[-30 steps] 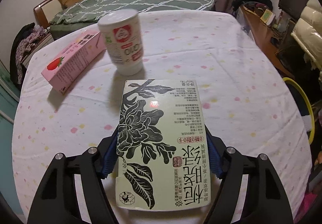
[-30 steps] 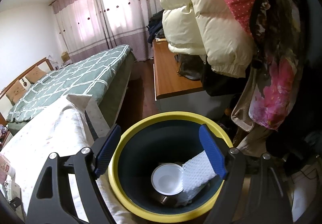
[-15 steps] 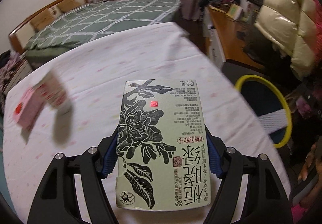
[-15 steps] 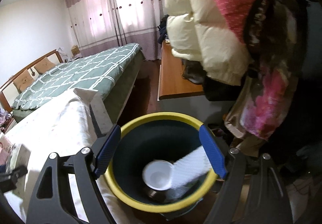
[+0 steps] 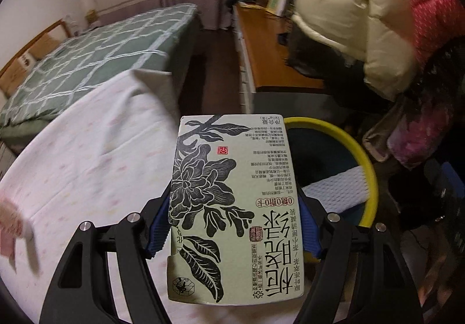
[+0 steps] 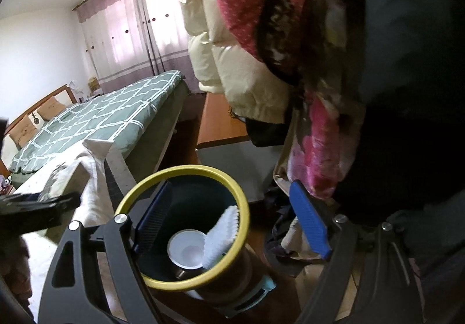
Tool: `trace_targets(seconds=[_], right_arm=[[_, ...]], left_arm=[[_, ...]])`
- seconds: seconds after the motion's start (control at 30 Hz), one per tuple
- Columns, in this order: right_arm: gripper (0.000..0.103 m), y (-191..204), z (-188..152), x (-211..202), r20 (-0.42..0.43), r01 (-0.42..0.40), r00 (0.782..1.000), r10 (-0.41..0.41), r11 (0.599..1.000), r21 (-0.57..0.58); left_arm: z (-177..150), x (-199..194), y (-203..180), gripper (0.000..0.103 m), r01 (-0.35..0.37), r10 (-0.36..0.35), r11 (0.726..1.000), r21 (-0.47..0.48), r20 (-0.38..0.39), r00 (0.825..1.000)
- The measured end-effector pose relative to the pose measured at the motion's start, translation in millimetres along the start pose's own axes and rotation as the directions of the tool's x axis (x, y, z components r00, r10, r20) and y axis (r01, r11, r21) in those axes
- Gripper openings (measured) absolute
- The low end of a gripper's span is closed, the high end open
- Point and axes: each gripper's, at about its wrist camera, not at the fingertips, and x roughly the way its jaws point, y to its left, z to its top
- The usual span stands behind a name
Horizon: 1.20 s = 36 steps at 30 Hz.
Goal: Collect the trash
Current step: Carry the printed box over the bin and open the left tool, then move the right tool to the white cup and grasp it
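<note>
A pale green tea box (image 5: 232, 207) printed with a black flower is clamped between the blue pads of my left gripper (image 5: 235, 219), which is shut on it above the table's right edge. Just right of the box stands a dark bin with a yellow rim (image 5: 369, 167), holding a white foam net (image 5: 334, 190). In the right wrist view the bin's rim (image 6: 186, 171) lies below my right gripper (image 6: 232, 222), whose jaws are opening with nothing held between them. The foam net (image 6: 221, 233) and a white cup (image 6: 186, 248) lie inside.
The table has a white spotted cloth (image 5: 87, 149), with a blurred pink carton (image 5: 8, 225) at its left edge. A green-quilted bed (image 5: 87, 56) lies behind, a wooden desk (image 5: 261, 56) to the right. Padded coats (image 6: 247, 33) hang over the bin.
My left gripper swung right with the tea box, from over the table toward the bin; the cup and pink carton slid out left. In the right wrist view the bin shifted left.
</note>
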Motion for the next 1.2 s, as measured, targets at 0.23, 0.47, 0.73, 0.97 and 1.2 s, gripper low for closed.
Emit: trace_targets(seconds=[0.23,0.47,0.73,0.97,1.2], right_arm=[[0.079,-14.8,-5.5,4.8,-0.026,0.014,1.0,-0.013,1.0,0.021],[0.079,-27.4,-4.7,4.8,-0.025,0.02,1.0,-0.019,0.999,0.049],[0.079,-13.8,-9.2,11.6,-0.047,-0.011,0.999,0.013,0.999,0.032],[0.079,12.4,-13.6,12.3,-0.06,-0.044,0.997,0.044,0.999,-0.005],[0.079,51.4,-16.9,5.2,-0.064,-0.082,0.995,0.077,0.994,-0.079]], left_arm=[[24.6,41.5,-51.4,0.072,0.044,-0.042,0.998,0.048,-0.036,0.998],[28.6,51.9,-56.8,0.079,0.018,-0.017,0.999,0.028,-0.027,0.999],[-3.3,-14.7,-4.1,0.085,0.013,-0.009,0.998,-0.055,0.07,0.997],[-60.9,-66.4,73.2,0.088,-0.061,0.083,0.982,-0.179,0.116,0.99],[-132.7,-113.7,170.7,0.09,-0.189,0.248,0.912,-0.365,0.123,0.961]])
